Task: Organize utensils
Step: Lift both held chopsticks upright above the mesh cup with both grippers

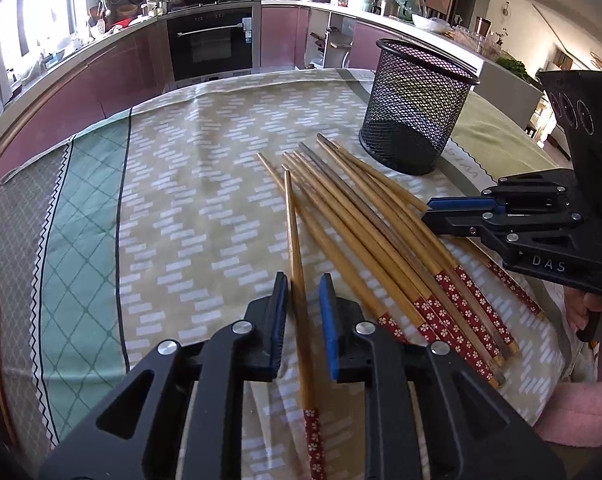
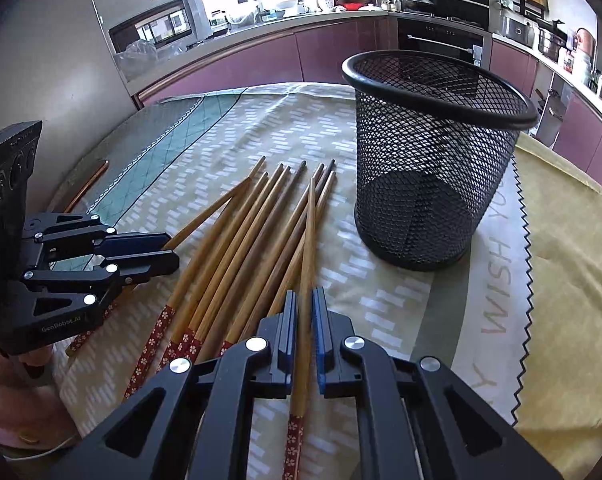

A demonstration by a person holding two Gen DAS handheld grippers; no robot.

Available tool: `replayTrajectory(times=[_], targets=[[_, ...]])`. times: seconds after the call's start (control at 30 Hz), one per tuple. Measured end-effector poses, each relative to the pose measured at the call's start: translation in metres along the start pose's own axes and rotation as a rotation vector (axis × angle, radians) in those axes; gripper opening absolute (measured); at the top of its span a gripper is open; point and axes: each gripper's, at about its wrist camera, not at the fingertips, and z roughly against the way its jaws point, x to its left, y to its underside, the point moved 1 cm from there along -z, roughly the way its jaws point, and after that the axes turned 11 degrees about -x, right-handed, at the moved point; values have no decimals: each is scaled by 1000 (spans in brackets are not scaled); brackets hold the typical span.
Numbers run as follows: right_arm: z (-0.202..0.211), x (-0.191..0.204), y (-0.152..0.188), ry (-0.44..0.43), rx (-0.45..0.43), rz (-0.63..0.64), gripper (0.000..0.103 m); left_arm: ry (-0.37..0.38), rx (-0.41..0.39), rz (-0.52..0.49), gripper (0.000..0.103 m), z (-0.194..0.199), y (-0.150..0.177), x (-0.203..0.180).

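The right gripper is clamped narrow on one chopstick, gripping its bare wooden shaft just above the red flowered handle end. The slim tip points toward the mesh cup and stops short of its base. The left gripper stands slightly parted around a second chopstick. One pad is at the wood and the other shows a sliver of gap, so this stick looks loose between the jaws rather than pinched, and it appears to rest on the tablecloth. Between the two lies the pile of remaining chopsticks, fanned flat with tips toward the cup and patterned ends away from it. The nearest tips are just beside the cup's foot. The cup stands upright on the cloth and appears empty through the mesh, so the sorting seems barely begun. The step in hand looks like picking up single sticks. Next, the right-hand stick probably needs lifting clear of the pile and tipping upright, then lowering through the cup's rim without knocking the light cup over. The left jaws would first have to close firmly before any lift.
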Motion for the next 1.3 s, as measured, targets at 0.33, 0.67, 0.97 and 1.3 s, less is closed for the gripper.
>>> replayTrajectory(times=[0.33,0.67,0.97,1.3], targets=[[57,0,-16,-60,-198,-22,6,64,-75,58,8,27,-19,1],[109,-20,-38,-62,-371,-74,6,229,-234,58,8,84,-71,-12],[136,-32,-70,-63,-470,-56,6,278,-427,118,7,116,-125,-12],[150,-51,-111,-10,-526,-21,6,236,-553,165,7,92,-192,-29]])
